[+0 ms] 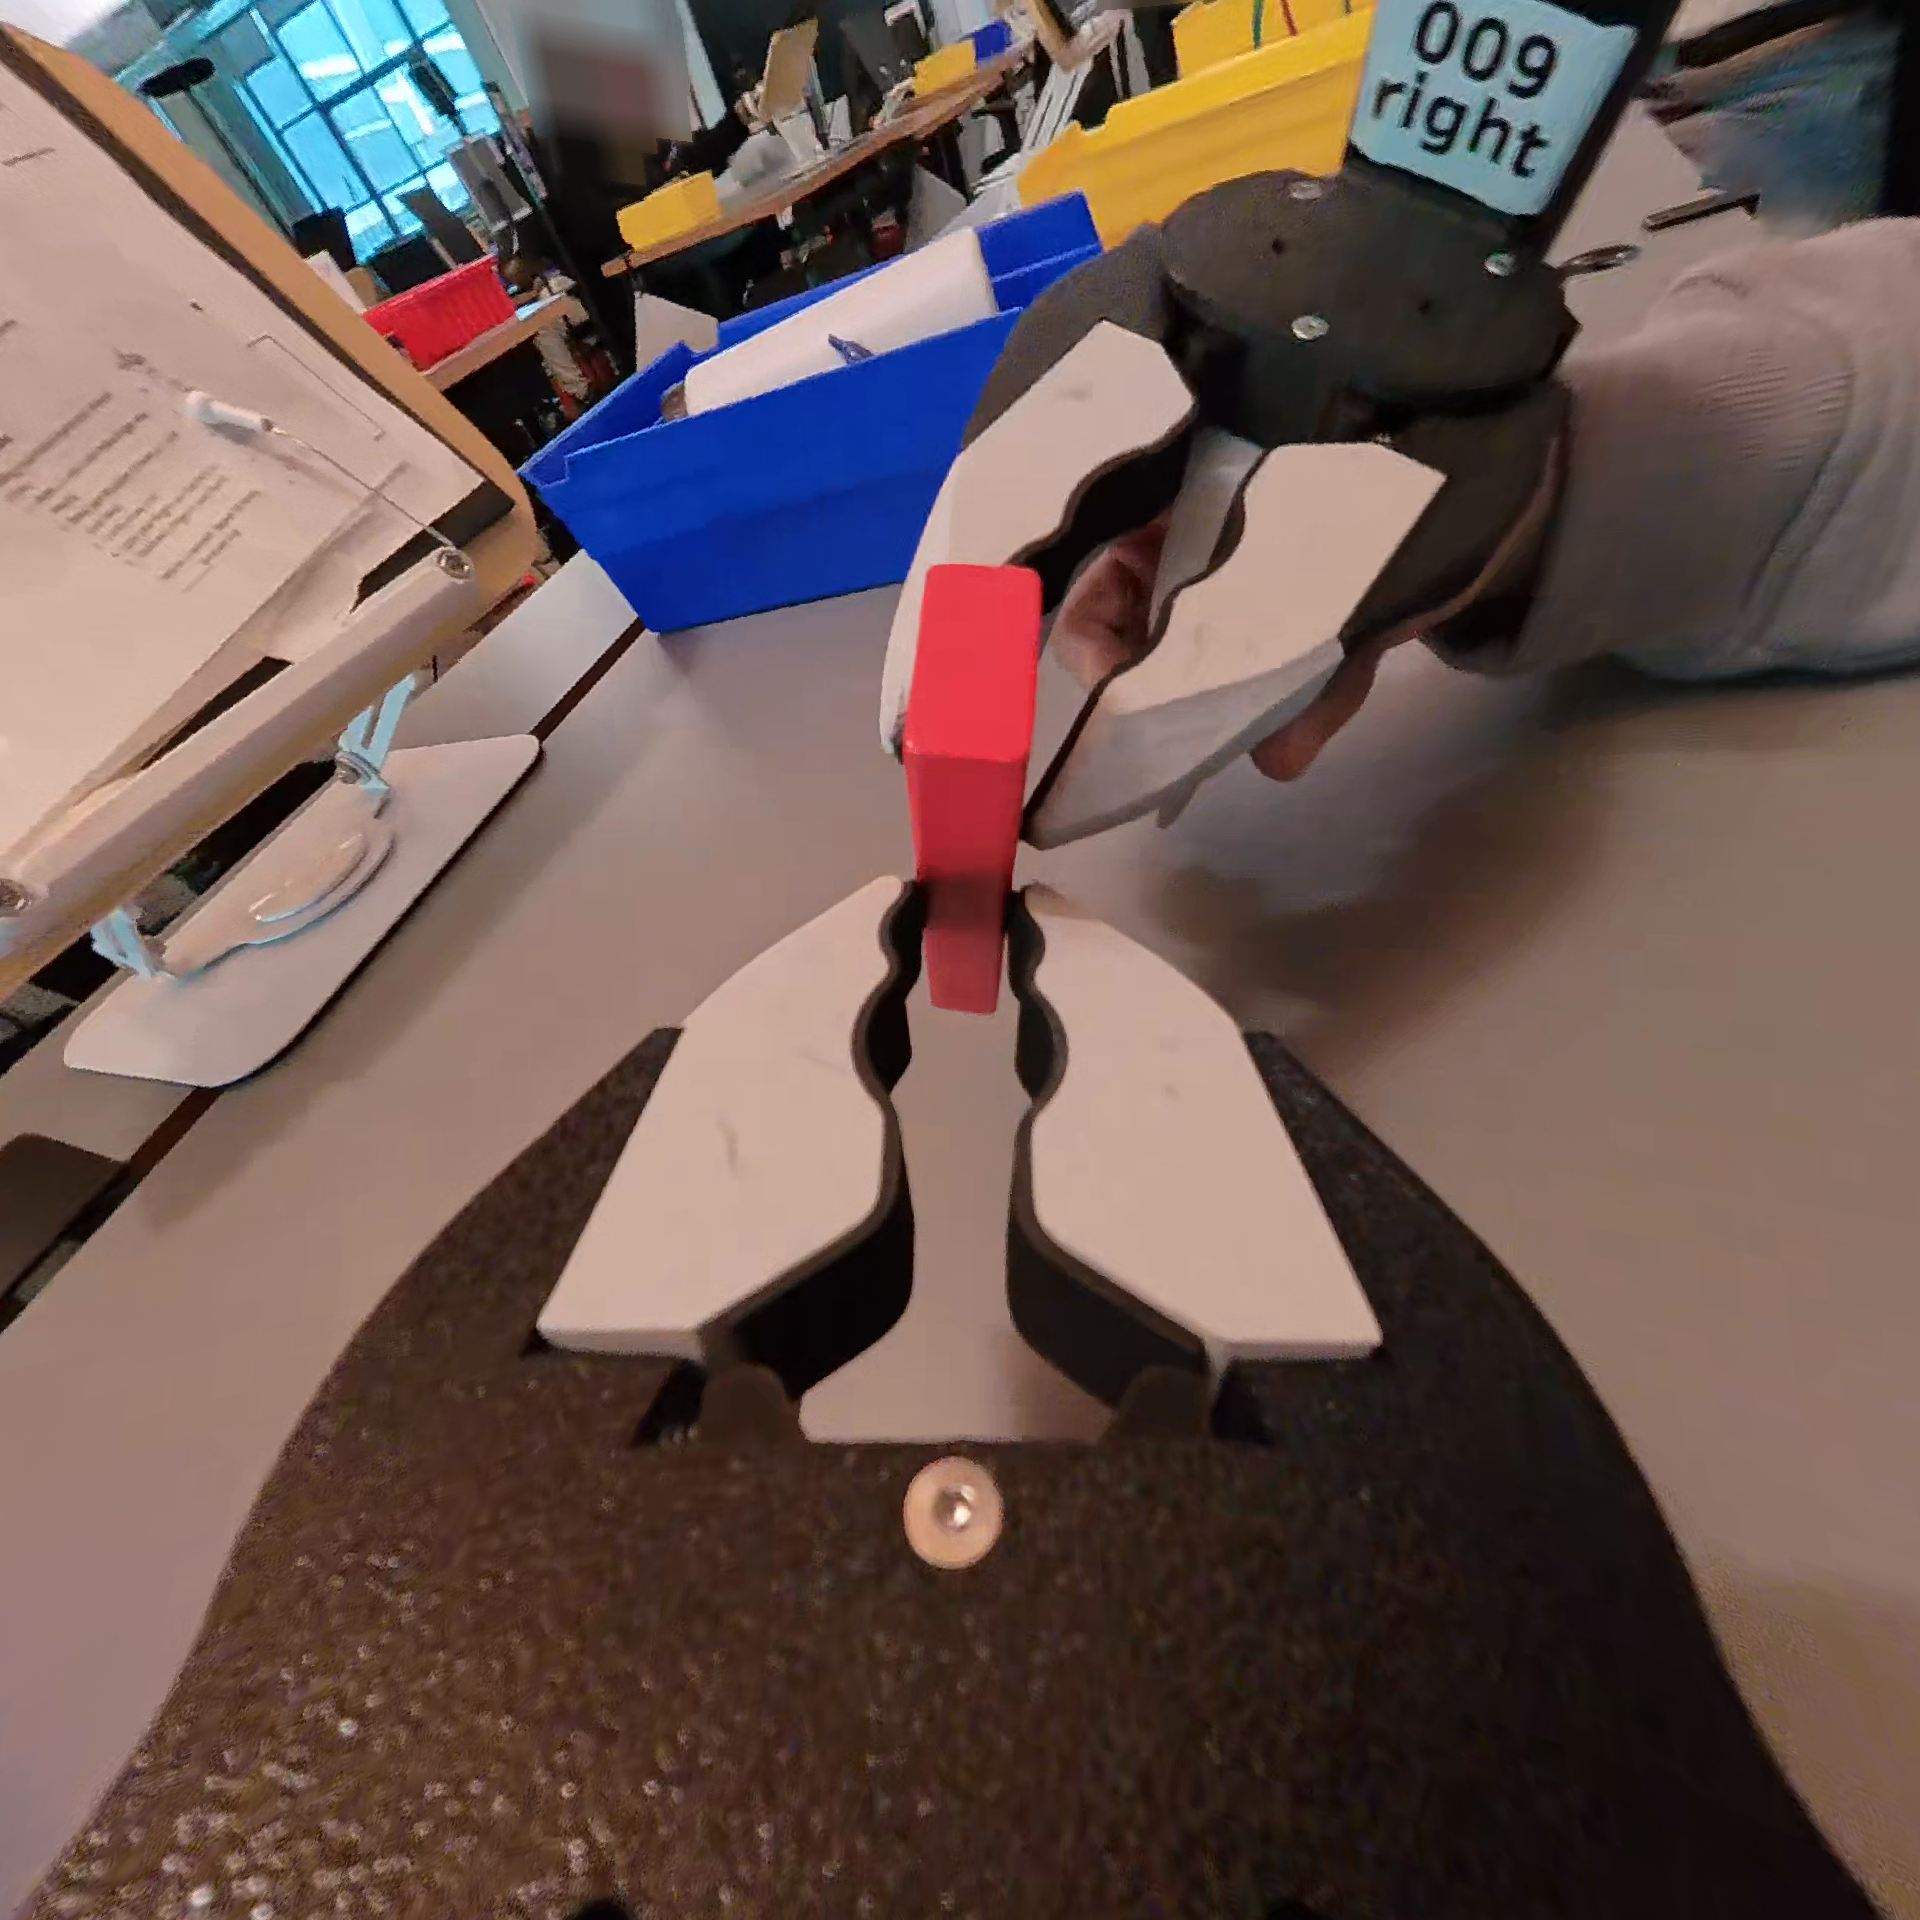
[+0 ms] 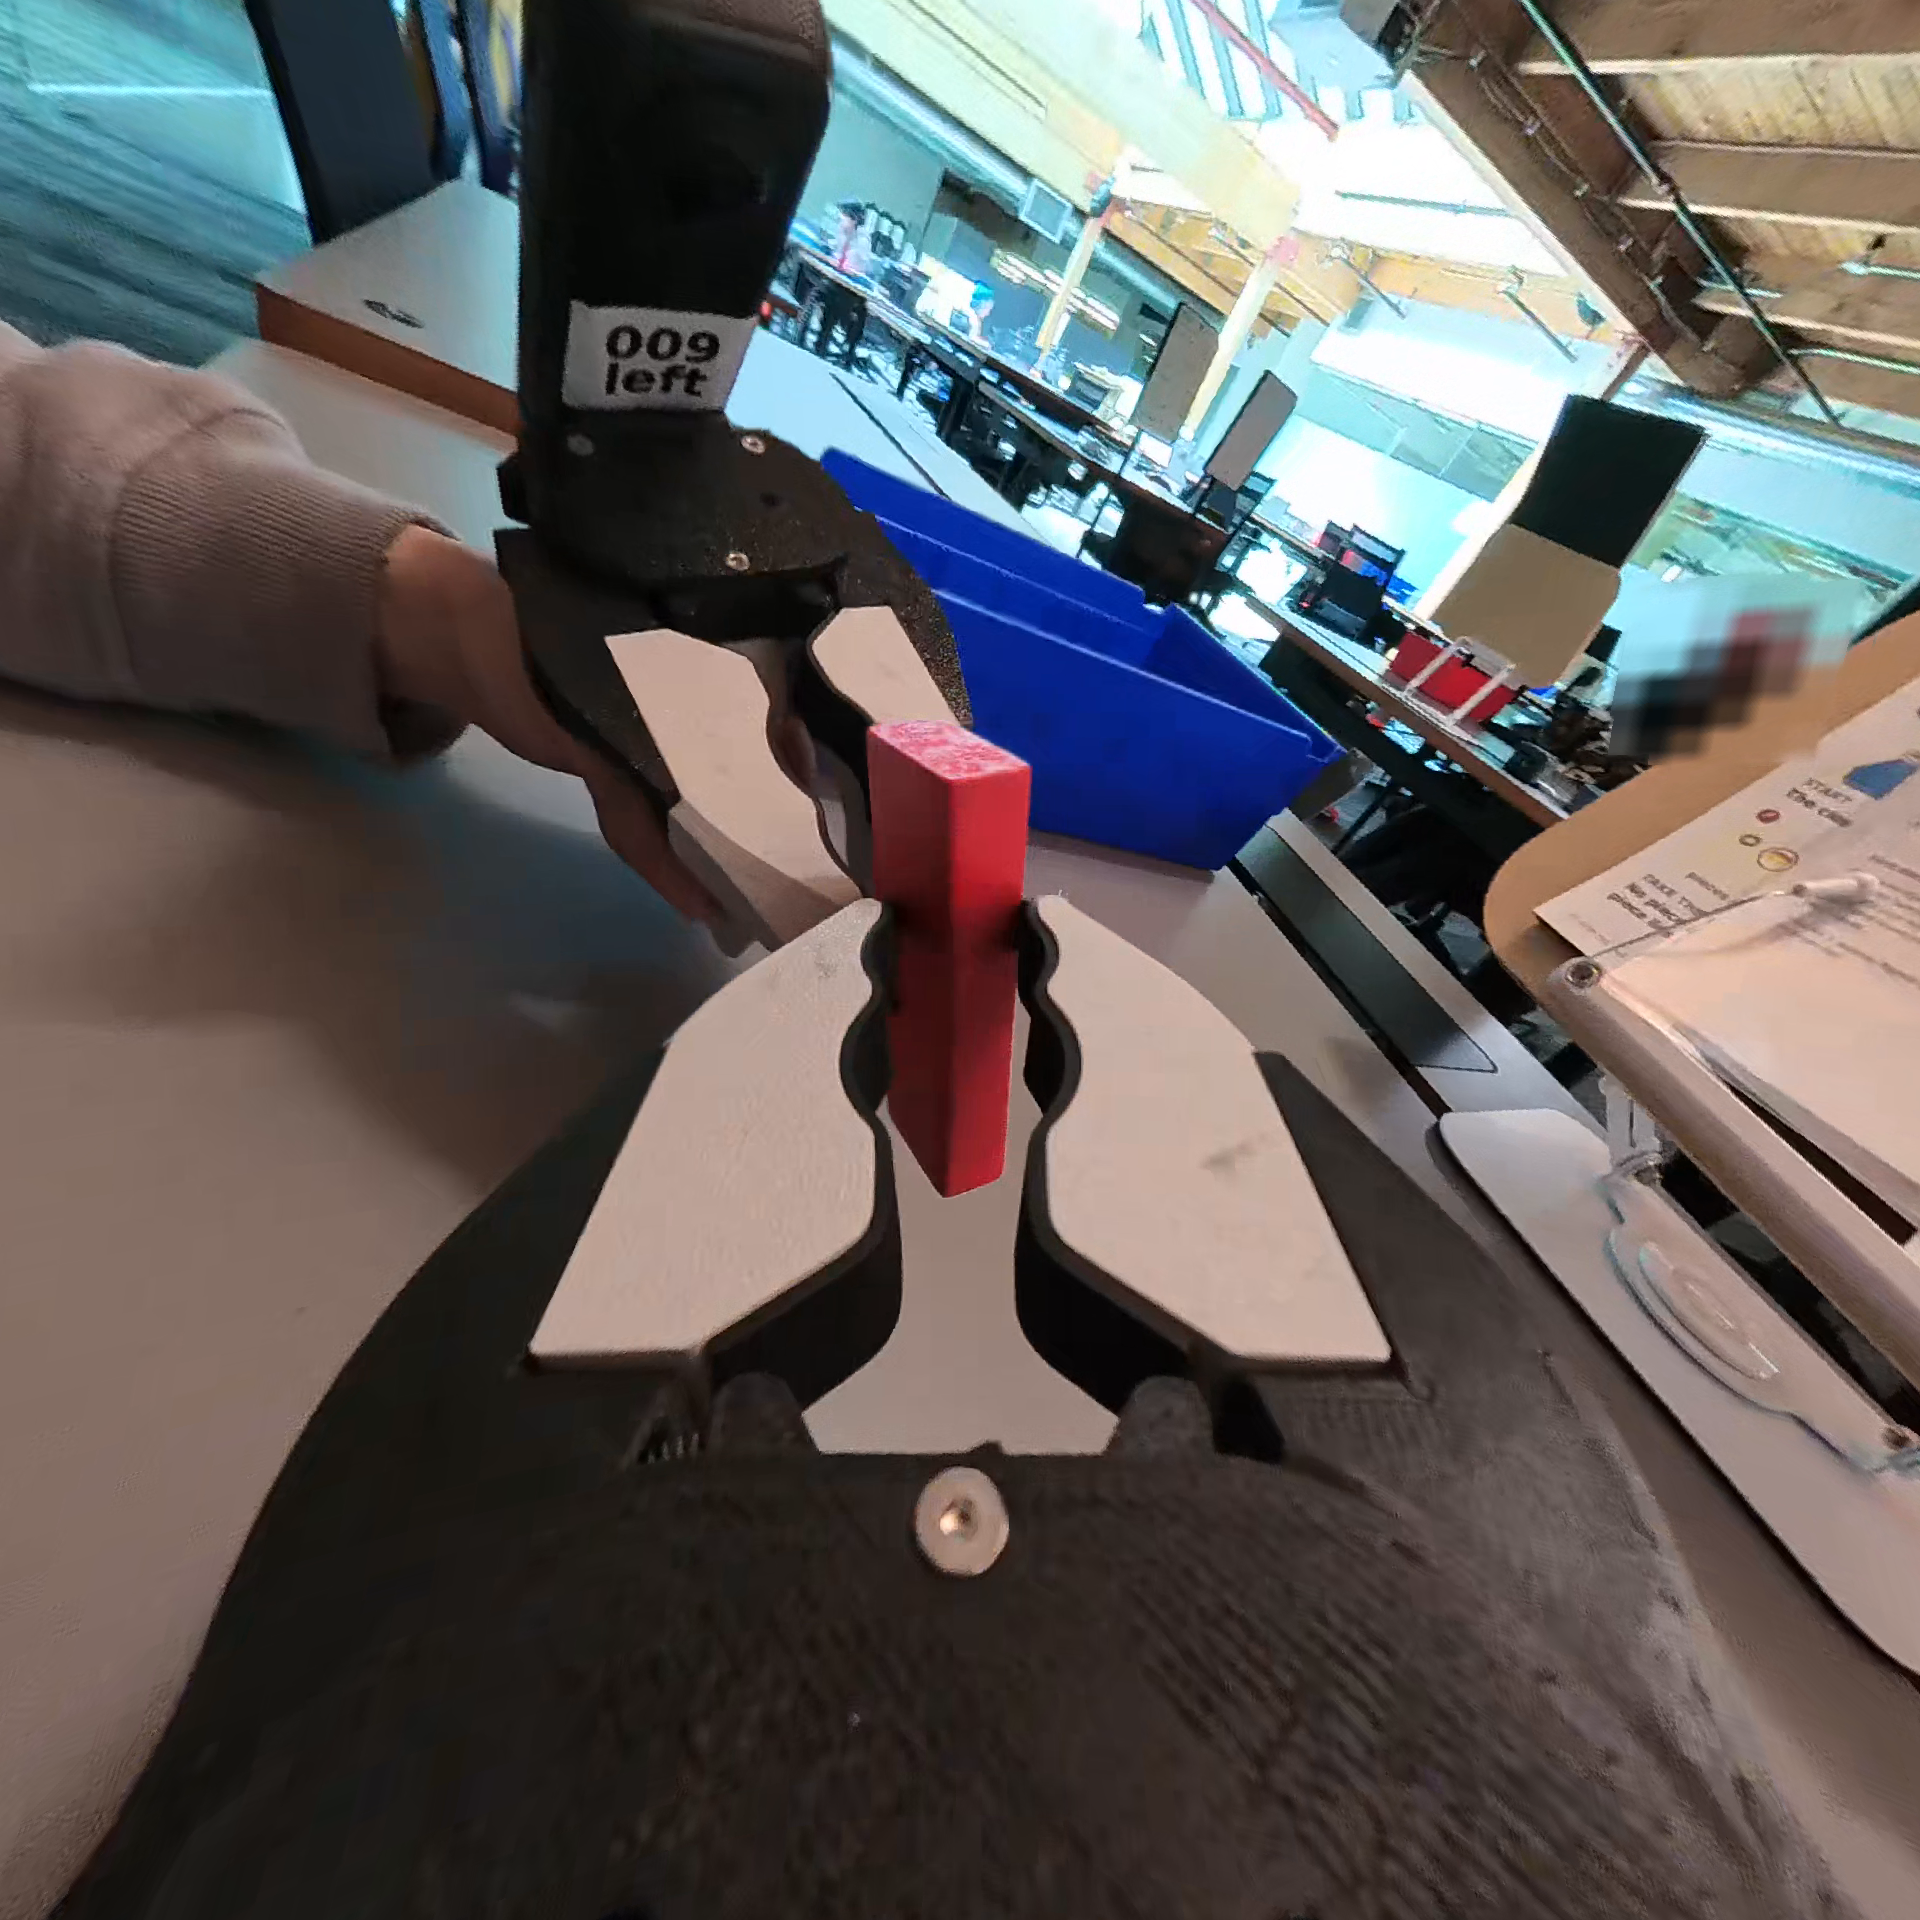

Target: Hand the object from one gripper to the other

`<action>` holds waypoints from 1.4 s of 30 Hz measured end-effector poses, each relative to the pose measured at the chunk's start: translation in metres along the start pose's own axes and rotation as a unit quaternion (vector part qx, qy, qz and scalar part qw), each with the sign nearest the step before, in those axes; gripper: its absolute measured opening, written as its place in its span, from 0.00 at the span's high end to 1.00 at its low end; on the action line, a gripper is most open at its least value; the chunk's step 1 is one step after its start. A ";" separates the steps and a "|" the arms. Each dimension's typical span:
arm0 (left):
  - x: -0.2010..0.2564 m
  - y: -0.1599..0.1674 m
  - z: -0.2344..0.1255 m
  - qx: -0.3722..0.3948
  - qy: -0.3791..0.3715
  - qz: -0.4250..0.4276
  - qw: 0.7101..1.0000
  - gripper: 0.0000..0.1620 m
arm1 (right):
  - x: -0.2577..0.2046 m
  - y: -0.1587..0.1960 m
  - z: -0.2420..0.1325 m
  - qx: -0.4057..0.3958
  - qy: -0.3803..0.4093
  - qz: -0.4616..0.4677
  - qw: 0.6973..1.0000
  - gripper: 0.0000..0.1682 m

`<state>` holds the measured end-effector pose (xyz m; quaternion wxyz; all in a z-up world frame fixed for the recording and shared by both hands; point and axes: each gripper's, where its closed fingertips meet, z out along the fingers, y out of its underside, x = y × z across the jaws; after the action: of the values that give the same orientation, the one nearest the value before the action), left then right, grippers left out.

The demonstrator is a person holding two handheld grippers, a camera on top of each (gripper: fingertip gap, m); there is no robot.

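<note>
A red rectangular block [image 1: 971, 727] stands roughly upright above the grey table [image 1: 1558, 987], held between both grippers. My left gripper [image 1: 964, 904] is shut on its lower part. My right gripper [image 1: 966, 779] comes in from the upper right in the left wrist view, with its fingers on either side of the block's upper part. In the right wrist view, my right gripper [image 2: 954, 925] is shut on the block [image 2: 951, 883] around its middle. The left gripper's fingers [image 2: 707, 779] reach in from behind left. Their tips are hidden behind my right fingers and the block.
A blue bin [image 1: 790, 520] stands on the table just beyond the grippers and also shows in the right wrist view [image 2: 1091, 727]. A document stand with papers [image 1: 208, 499] is beside it [image 2: 1714, 987]. Yellow bins [image 1: 1195, 135] are farther back. A person's sleeved hands hold both grippers. My left and right fingertips are right by each other.
</note>
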<state>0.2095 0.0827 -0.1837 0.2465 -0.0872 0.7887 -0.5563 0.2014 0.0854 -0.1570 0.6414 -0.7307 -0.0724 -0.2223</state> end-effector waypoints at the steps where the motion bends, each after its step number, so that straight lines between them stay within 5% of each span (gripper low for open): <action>1: 0.001 -0.003 -0.001 0.010 0.002 0.005 1.000 0.91 | 0.000 -0.003 -0.001 0.007 -0.006 0.004 1.000 0.87; 6: 0.003 -0.028 -0.010 0.111 -0.009 0.022 0.994 0.90 | 0.008 -0.027 -0.010 0.097 -0.017 0.115 0.988 0.88; 11: -0.004 -0.038 -0.016 0.170 -0.034 0.005 0.985 0.81 | 0.033 -0.052 -0.025 0.264 -0.022 0.338 0.903 0.89; 16: 0.002 -0.040 -0.012 0.191 -0.001 -0.047 0.980 0.82 | 0.036 -0.048 -0.022 0.286 -0.021 0.390 0.875 0.90; 24: 0.001 -0.045 -0.018 0.201 0.078 -0.166 0.962 0.90 | 0.034 -0.046 -0.026 0.241 -0.041 0.346 0.906 0.87; 26: -0.002 -0.036 -0.019 0.166 0.069 -0.139 0.974 0.90 | 0.036 -0.038 -0.029 0.196 -0.035 0.309 0.930 0.72; 29: 0.006 -0.016 -0.021 0.079 0.091 -0.068 0.990 0.90 | 0.027 -0.018 -0.031 0.090 -0.043 0.200 0.975 0.68; 32: 0.019 0.001 -0.021 0.013 0.126 -0.020 0.992 0.90 | 0.012 0.001 -0.031 0.009 -0.063 0.112 0.992 0.72; 35: 0.027 0.006 -0.020 -0.005 0.149 -0.009 0.989 0.90 | -0.015 0.007 -0.029 -0.017 -0.145 0.109 0.983 0.87; 38: 0.027 0.010 -0.021 -0.012 0.153 -0.009 0.988 0.90 | -0.021 0.010 -0.027 -0.033 -0.164 0.106 0.980 0.90; 42: 0.004 -0.027 -0.030 0.140 0.098 -0.072 0.983 0.89 | 0.004 -0.023 -0.030 0.084 -0.111 0.169 0.976 0.90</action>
<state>0.1883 0.0963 -0.1522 0.1371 -0.0535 0.7151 -0.6834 0.1891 0.0597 -0.1324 0.7166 -0.6962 -0.0372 -0.0211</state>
